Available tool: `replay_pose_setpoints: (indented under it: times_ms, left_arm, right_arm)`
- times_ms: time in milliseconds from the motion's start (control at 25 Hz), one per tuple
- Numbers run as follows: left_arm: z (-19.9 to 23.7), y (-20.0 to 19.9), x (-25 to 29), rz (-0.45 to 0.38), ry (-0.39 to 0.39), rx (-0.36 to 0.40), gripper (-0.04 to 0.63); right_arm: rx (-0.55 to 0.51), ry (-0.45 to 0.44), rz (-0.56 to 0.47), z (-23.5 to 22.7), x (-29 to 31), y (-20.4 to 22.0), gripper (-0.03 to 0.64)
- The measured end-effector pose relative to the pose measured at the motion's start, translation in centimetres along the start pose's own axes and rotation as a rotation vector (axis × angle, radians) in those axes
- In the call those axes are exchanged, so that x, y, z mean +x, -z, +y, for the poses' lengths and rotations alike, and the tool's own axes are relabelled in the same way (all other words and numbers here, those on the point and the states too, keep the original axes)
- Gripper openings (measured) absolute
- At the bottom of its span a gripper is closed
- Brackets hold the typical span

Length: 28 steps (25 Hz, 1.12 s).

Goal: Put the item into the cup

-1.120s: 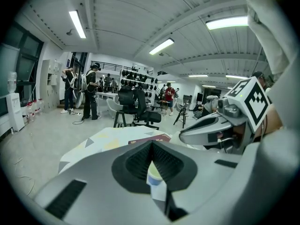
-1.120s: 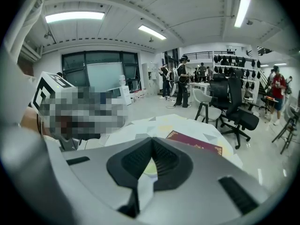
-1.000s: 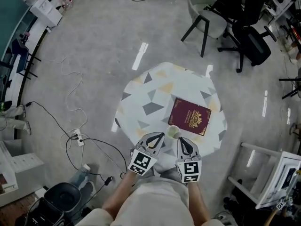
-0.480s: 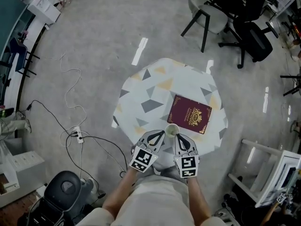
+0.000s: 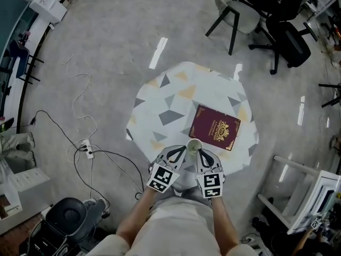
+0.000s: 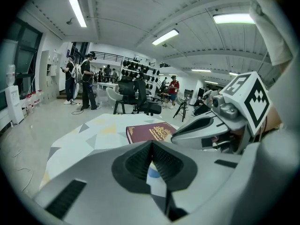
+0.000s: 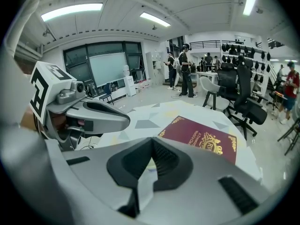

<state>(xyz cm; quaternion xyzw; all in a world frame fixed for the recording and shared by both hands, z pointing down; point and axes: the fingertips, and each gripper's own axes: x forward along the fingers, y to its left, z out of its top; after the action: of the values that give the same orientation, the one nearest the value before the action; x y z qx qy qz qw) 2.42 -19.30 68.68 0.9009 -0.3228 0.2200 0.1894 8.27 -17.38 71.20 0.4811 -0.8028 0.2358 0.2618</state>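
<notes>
Cup stands upright on the bench, just off the near-left corner of the maroon passport and not touching it as far as the head view shows. Change over the last second is small. The two grippers have drawn a little closer together on the near side of the passport, and their tips now flank the cup. Cup and passport keep the same places relative to each other, and the drift of the bench in the head view looks like head motion only. Left gripper: jaws pressed together tip to tip, nothing between them, only bench pattern seen through the gap behind the tips. Right gripper: same, jaws together and empty. Judgement: no item has been picked up, so the transfer has not begun. With both sets of jaws closed, one must spread before any grasp. No small loose item shows beside the passport. The passport itself is the only candidate in sight, and it looks too broad for the cup mouth, so the intended item is uncertain. Whether the cup already holds something cannot be told. Count: cup, one; passport, one; bench, one; grippers, two.
</notes>
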Motion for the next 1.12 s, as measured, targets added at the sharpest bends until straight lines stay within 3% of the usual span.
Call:
replay_pose_setpoints:
  times_ms: [1120]
  left_arm:
    - [0.1, 2.1, 1.3, 0.052, 0.016, -0.003, 0.012]
  right_arm:
    - [-0.017, -0.05, 0.106, 0.5, 3.0, 2.5, 0.007]
